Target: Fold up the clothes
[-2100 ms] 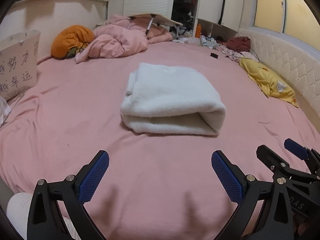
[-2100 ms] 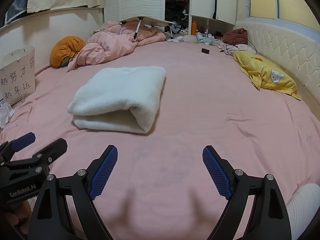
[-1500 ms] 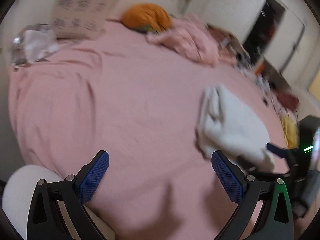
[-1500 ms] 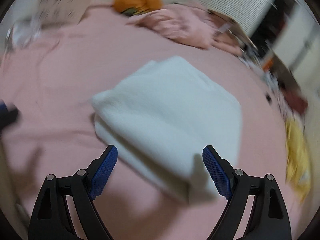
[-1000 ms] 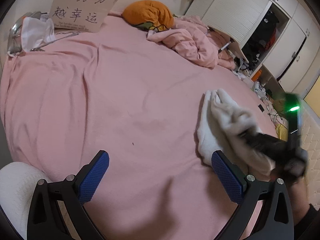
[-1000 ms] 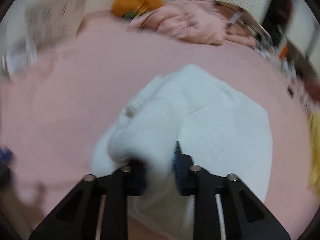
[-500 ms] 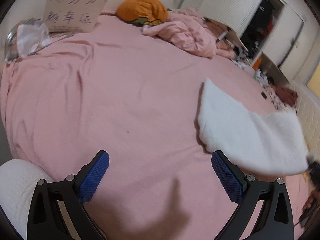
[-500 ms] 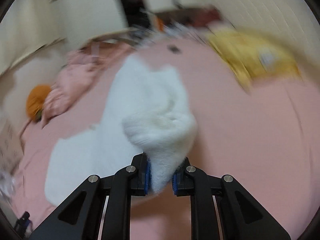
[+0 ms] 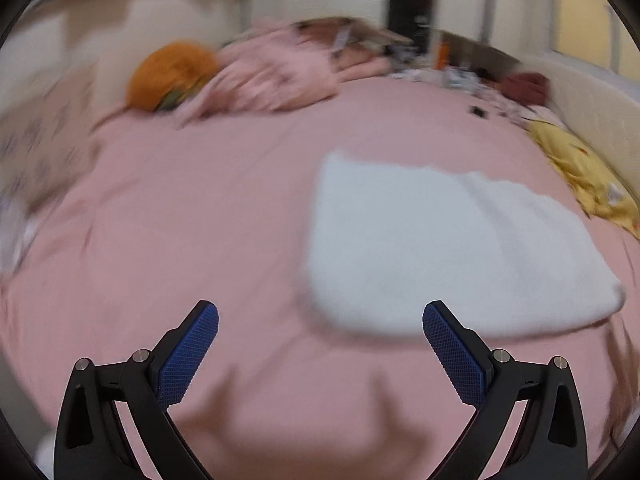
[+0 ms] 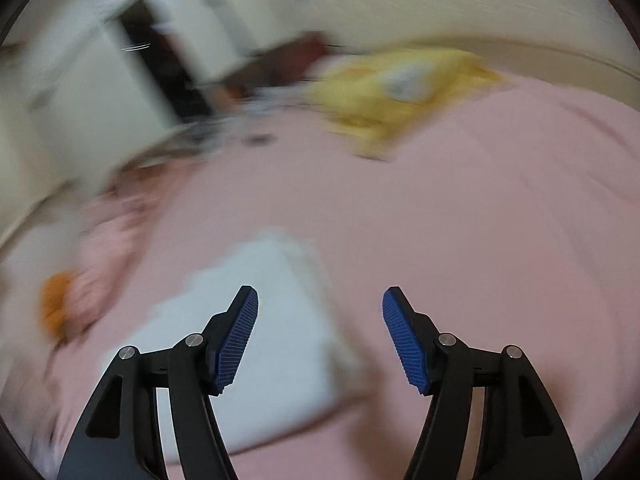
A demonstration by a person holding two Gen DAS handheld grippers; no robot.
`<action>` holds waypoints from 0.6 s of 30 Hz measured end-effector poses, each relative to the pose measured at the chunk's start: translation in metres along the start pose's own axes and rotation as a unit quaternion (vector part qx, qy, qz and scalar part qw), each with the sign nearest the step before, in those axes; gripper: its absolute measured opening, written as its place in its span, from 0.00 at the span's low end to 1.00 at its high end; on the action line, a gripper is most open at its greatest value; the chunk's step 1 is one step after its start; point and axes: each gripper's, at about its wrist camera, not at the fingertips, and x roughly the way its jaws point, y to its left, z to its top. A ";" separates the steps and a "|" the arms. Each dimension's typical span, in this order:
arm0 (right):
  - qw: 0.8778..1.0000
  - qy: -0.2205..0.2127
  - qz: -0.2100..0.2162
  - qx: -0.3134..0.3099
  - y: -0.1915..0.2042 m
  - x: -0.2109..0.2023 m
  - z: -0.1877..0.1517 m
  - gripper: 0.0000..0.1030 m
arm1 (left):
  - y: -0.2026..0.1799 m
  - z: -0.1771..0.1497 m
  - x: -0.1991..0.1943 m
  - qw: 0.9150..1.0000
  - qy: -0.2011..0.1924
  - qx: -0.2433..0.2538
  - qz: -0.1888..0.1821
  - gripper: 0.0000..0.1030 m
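White garment (image 9: 448, 248) spread flat on pink bed (image 9: 192, 216), ready for folding
Right gripper (image 10: 320, 336) has just been opening, nothing between its pads; left gripper (image 9: 320, 354) wide, empty

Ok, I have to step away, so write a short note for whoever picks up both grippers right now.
Left gripper: open, empty, over the pink bedsheet near the white fleece garment.
Right gripper: jaws have just been opening, nothing between them; the garment's right edge lies just below.
Garment: spread out flat on the bed, one layer as far as the blur shows; released.
Done: the earlier bundle has been pulled open by the right gripper.
Left: fold it again neatly, probably starting with both grippers on one edge.
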 end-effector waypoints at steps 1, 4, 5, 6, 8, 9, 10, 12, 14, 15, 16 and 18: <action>0.998 0.030 0.036 -0.029 0.010 0.009 -0.004 0.64 | -0.015 0.012 0.008 1.000 -0.001 0.010 -0.017 1.00; 0.980 0.147 0.073 -0.116 0.037 0.058 -0.036 0.64 | -0.044 0.029 0.041 0.998 0.022 -0.001 -0.053 1.00; 0.977 0.168 0.061 -0.121 0.036 0.073 -0.041 0.64 | -0.049 0.028 0.058 0.997 0.045 -0.013 -0.061 1.00; 0.973 0.194 0.037 -0.116 0.028 0.094 -0.048 0.63 | -0.052 0.021 0.077 0.995 0.077 -0.022 -0.064 1.00; 0.971 0.213 0.025 -0.103 0.011 0.118 -0.060 0.59 | -0.064 0.007 0.101 0.993 0.107 0.007 -0.044 1.00; 0.973 0.200 0.032 -0.106 0.012 0.119 -0.058 0.59 | -0.073 0.001 0.106 0.993 0.103 0.046 -0.023 1.00; 0.972 0.205 0.029 -0.114 0.016 0.118 -0.059 0.59 | -0.082 -0.004 0.110 0.991 0.099 0.085 -0.001 1.00; 0.971 0.203 0.038 -0.120 0.028 0.119 -0.043 0.60 | -0.082 0.005 0.101 0.990 0.097 0.096 -0.020 1.00; 0.979 0.151 0.086 -0.110 0.038 0.114 -0.009 0.61 | -0.068 0.022 0.087 0.992 0.074 0.087 -0.048 1.00; 0.981 0.135 0.086 -0.114 0.035 0.117 0.004 0.66 | -0.058 0.032 0.081 0.994 0.053 0.080 -0.054 1.00; 0.982 0.118 0.087 -0.118 0.031 0.120 0.017 0.71 | -0.044 0.048 0.081 0.996 0.037 0.068 -0.047 1.00; 0.982 0.120 0.077 -0.124 0.022 0.147 0.050 0.81 | -0.014 0.079 0.090 0.998 0.018 0.040 -0.043 1.00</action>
